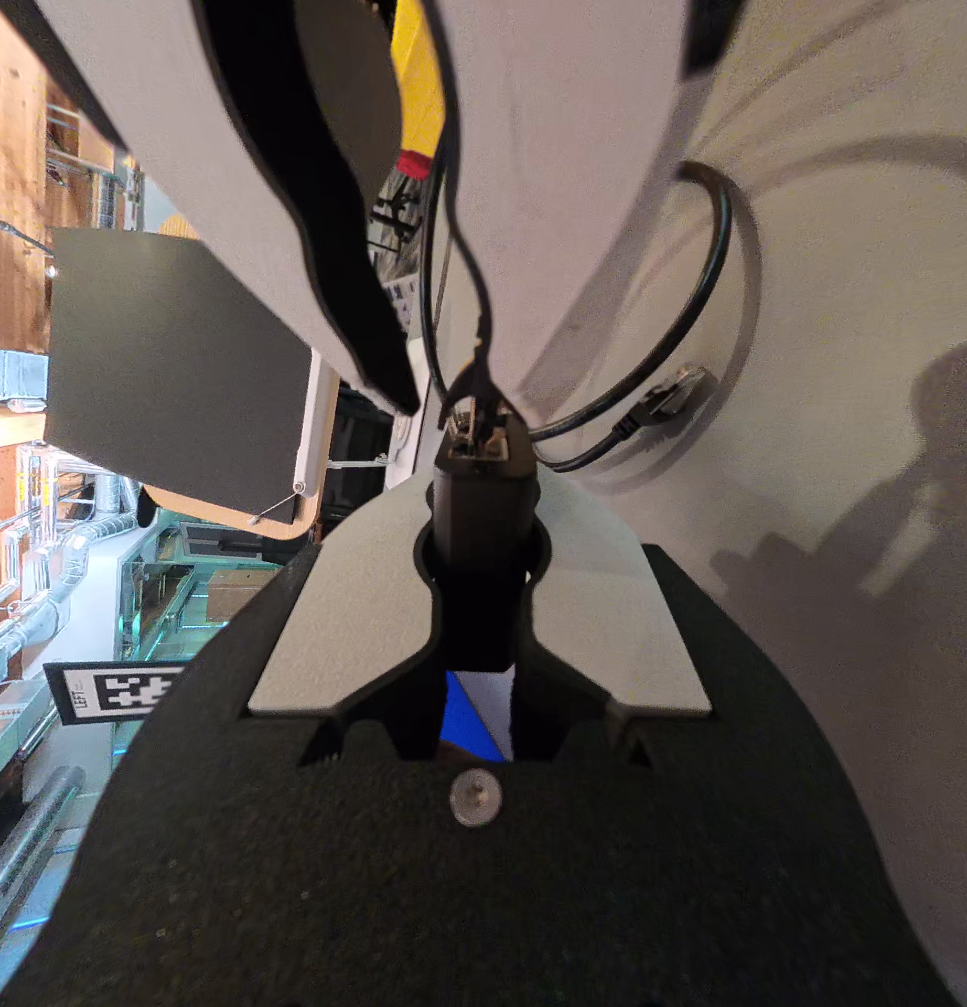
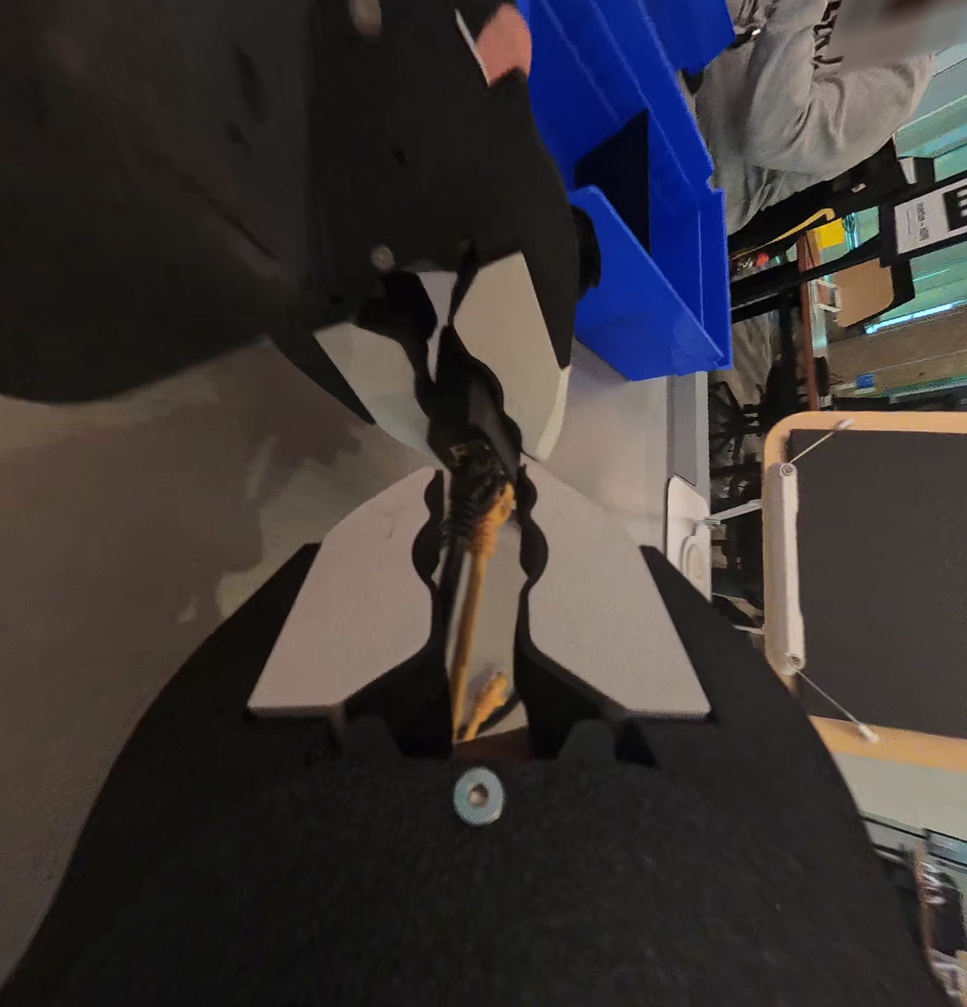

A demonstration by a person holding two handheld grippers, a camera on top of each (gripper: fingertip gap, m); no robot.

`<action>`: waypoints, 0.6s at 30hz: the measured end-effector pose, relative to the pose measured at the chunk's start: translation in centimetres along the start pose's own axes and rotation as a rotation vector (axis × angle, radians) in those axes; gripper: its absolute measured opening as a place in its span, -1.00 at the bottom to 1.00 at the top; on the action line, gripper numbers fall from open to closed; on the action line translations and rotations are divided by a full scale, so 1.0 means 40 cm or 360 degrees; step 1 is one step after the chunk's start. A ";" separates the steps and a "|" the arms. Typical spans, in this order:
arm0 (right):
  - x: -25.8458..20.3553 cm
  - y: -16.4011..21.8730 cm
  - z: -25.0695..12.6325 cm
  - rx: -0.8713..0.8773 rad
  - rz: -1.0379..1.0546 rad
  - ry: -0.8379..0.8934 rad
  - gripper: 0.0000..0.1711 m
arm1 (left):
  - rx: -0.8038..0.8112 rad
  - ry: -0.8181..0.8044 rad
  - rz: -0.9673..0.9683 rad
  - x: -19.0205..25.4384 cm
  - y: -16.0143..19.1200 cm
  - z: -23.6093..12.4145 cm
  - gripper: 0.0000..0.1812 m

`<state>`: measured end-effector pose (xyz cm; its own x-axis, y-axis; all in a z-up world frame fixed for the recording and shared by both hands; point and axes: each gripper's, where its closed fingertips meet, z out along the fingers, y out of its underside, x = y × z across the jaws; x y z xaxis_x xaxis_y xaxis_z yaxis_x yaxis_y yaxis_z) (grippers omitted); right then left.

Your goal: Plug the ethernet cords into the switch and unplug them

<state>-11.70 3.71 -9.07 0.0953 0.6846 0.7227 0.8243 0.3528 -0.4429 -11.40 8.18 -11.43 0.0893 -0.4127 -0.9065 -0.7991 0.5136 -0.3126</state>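
My left gripper (image 1: 481, 485) is shut on a narrow black switch (image 1: 484, 545), with the switch's ports (image 1: 476, 444) facing away from me. My right gripper (image 1: 465, 398) comes in from above and meets the port end. In the right wrist view my right gripper (image 2: 478, 482) is shut on a black cord's plug (image 2: 462, 507) right at the switch (image 2: 473, 398). An orange cord (image 2: 470, 610) runs between the fingers beside it. I cannot tell whether the plug is seated. The left gripper (image 2: 470, 436) holds the switch from the far side.
A second black ethernet cord lies looped on the white table (image 1: 824, 245), its loose plug (image 1: 661, 400) to the right of the switch. A blue bin (image 2: 634, 218) stands beyond the grippers. A person in a grey hoodie (image 2: 797, 109) and a dark-panelled chair (image 2: 879, 572) are beside the table. One gripper's finger ends stand about 5 centimeters off the other's.
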 end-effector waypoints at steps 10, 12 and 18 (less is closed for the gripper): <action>-0.008 0.003 0.021 -0.0018 -0.0287 -0.0044 -0.81 | -0.0032 0.0003 -0.0010 0.003 0.016 0.000 -0.72; -0.008 0.005 0.027 -0.0056 -0.0277 -0.0073 -0.84 | -0.0056 -0.0003 -0.0035 0.001 0.022 0.001 -0.71; 0.004 0.007 0.035 -0.0096 -0.0259 -0.0042 -0.85 | -0.0090 -0.0043 -0.0070 -0.016 0.032 0.005 -0.71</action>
<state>-12.26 4.82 -9.82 -0.0564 0.6383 0.7677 0.8598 0.4219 -0.2876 -12.38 9.26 -11.30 0.1403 -0.4130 -0.8999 -0.8262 0.4521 -0.3363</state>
